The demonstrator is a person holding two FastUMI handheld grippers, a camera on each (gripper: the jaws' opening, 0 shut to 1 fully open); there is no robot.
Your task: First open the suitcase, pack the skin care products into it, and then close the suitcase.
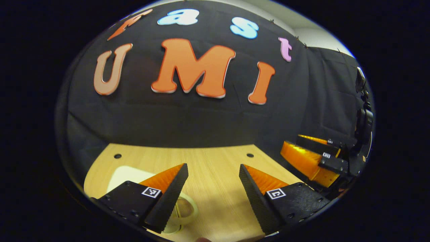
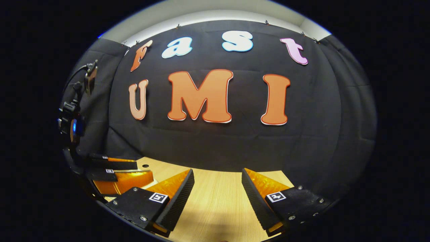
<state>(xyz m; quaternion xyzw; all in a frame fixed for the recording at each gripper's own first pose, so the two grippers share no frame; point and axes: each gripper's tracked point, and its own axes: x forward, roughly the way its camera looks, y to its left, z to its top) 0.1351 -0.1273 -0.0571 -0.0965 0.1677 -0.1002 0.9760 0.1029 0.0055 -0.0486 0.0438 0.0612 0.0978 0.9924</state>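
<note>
Left gripper (image 1: 213,174) hovering over wooden table (image 1: 215,188), fingers spread, gripping nothing. Pale round jar (image 1: 184,210) lying just beneath its left finger. Right gripper (image 2: 217,179) likewise spread, empty.

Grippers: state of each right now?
Left gripper: open, holding nothing, over the table.
Right gripper: open, holding nothing.
</note>
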